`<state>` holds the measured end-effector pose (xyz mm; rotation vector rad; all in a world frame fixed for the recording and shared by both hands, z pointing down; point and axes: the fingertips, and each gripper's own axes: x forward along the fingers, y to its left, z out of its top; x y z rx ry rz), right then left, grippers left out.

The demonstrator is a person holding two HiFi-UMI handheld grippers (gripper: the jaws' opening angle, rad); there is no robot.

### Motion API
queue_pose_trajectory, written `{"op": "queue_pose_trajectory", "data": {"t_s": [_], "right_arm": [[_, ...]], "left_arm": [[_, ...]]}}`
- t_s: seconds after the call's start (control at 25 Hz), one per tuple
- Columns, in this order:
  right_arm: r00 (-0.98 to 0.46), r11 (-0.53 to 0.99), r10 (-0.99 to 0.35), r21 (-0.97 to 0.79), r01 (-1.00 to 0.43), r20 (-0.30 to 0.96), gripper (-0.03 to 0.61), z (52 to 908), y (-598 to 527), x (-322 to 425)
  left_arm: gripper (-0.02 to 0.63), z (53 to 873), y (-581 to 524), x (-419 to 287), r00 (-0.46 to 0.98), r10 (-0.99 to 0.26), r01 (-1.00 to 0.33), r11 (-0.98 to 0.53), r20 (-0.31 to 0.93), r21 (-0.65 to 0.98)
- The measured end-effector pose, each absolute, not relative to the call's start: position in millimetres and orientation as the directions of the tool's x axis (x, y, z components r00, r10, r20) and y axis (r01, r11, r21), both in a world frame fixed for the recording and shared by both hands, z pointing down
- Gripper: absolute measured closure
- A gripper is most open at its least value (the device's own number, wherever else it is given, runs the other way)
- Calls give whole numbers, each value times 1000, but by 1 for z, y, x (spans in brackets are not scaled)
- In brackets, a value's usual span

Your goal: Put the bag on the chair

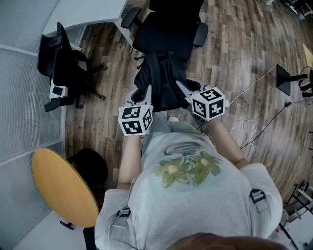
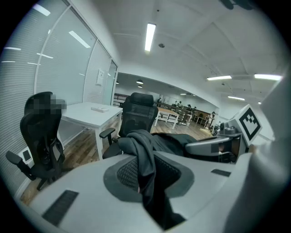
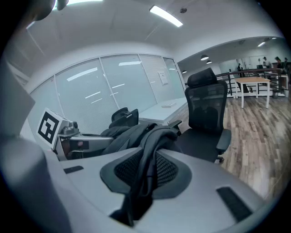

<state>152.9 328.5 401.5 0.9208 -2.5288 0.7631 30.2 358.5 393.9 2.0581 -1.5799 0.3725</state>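
A black bag (image 1: 159, 80) hangs between my two grippers, just in front of a black office chair (image 1: 168, 29) and above the wood floor. My left gripper (image 1: 143, 95) is shut on one bag strap (image 2: 146, 166), which runs down between its jaws. In the same way my right gripper (image 1: 182, 89) is shut on the other strap (image 3: 148, 164). In the left gripper view the chair (image 2: 136, 113) stands past the bag, beside a white desk. The right gripper view has the chair (image 3: 207, 118) close on the right, seat facing me.
A second black chair (image 1: 63, 68) stands at the left by a glass wall. The white desk (image 1: 88, 12) is behind it. A round yellow table (image 1: 63, 188) is near my left side. Cables (image 1: 254, 127) and a black stand (image 1: 286, 80) lie on the floor at the right.
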Motion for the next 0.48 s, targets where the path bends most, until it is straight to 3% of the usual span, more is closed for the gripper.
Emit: {"op": "queue_pose_trajectory", "data": {"t_s": [0.48], "right_arm": [[-701,601,-502,-379,-704,506,503,415,290,126]], "left_arm": [[543,410,318,1,318,-792,-941,-197,521,275]]}}
